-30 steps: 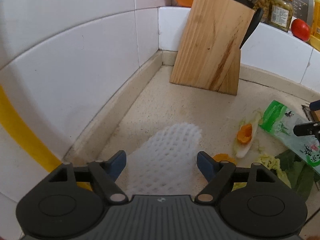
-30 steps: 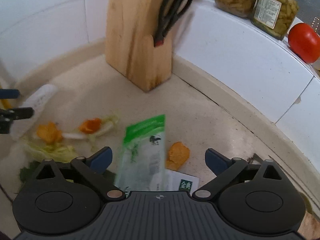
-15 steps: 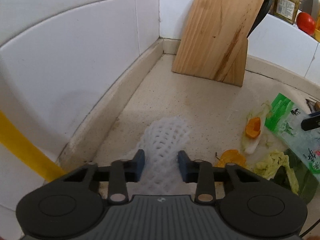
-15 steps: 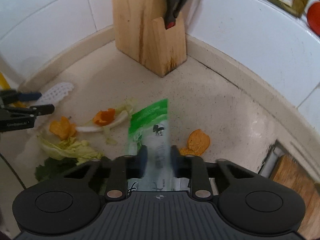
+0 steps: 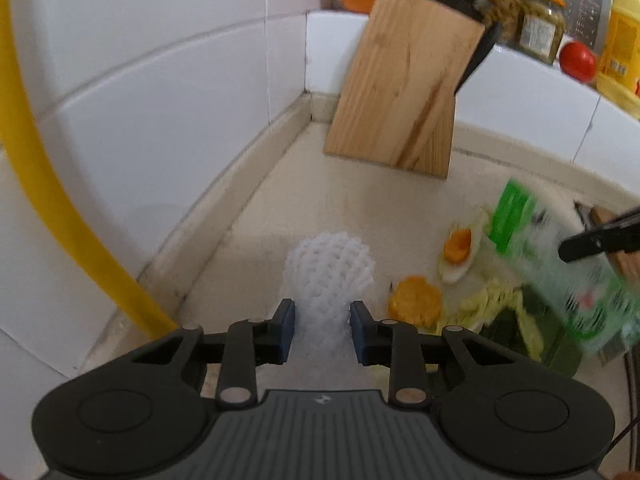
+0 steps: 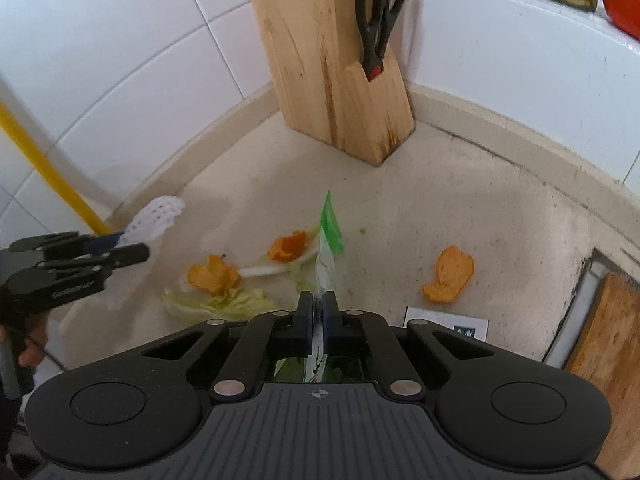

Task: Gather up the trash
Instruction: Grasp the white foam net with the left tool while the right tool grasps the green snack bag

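My left gripper is shut on a white foam fruit net, whose free end sticks out ahead over the beige counter. In the right wrist view the left gripper shows at the left edge with the foam net in it. The jaws of my right gripper are closing tight on a green and white plastic wrapper, held on edge above the counter. The left wrist view shows that wrapper blurred at the right. Orange peels and a lettuce leaf lie on the counter.
A wooden knife block with black scissors stands in the tiled corner. A yellow pipe runs down the left wall. A wooden board and a white card lie at the right. Jars and a tomato sit on the ledge.
Both grippers went from wide open to shut. The left one closed on the foam net. The right one closed on the green wrapper and raised it from flat to on edge.
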`<state>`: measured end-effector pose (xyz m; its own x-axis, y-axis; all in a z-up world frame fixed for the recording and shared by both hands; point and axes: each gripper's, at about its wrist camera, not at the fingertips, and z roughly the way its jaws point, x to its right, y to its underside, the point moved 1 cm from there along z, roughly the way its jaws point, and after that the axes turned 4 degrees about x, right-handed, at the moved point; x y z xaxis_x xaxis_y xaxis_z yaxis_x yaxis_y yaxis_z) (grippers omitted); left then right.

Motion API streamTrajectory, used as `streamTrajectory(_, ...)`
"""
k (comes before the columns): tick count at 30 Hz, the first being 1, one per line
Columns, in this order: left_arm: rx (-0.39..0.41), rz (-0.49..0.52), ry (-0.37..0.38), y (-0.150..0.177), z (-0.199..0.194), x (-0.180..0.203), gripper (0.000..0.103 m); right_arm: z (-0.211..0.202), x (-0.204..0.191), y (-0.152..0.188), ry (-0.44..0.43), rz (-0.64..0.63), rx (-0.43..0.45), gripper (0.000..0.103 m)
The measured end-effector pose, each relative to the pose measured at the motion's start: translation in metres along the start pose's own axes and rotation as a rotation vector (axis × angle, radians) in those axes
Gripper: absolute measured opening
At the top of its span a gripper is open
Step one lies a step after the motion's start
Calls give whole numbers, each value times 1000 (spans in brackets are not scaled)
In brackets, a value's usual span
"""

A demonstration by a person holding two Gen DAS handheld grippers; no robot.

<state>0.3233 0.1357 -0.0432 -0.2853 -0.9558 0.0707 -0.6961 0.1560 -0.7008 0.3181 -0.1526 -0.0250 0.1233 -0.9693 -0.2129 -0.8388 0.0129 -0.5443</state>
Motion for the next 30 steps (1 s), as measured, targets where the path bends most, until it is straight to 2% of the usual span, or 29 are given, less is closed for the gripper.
streamTrajectory(2, -14, -23, -1, 1, 6, -2, 26, 10, 2, 0, 4, 14, -14, 26)
streamTrajectory(5, -10, -44, 4, 1, 11, -3, 31, 24, 3, 2, 20, 16, -47, 35)
streamTrajectory(7, -11, -39, -7, 1, 15, -3, 33, 30, 2, 5, 10, 18, -63, 35)
streamTrajectory(9, -20, -34, -26, 2, 22, -4, 33, 34, 4, 7, 7, 37, -65, 33)
streamTrajectory(11, -38, -52, -20, 4, 28, -5, 32, 33, 7, 9, 2, 55, -61, 14)
streamTrajectory(14, -31, -57, -25, 2, 24, -5, 24, 28, 12, 15, -17, 82, -60, 8)
streamTrajectory(20, -5, -77, -11, 5, -4, -4, 21, -1, 24, 24, -118, 210, 13, 5)
streamTrajectory(25, 25, -113, 22, 13, -42, 0, 21, -31, 25, 36, -181, 262, 72, 5)
streamTrajectory(30, 23, -108, 81, 36, -76, 30, 21, -54, 22, 60, -230, 294, 78, 5)
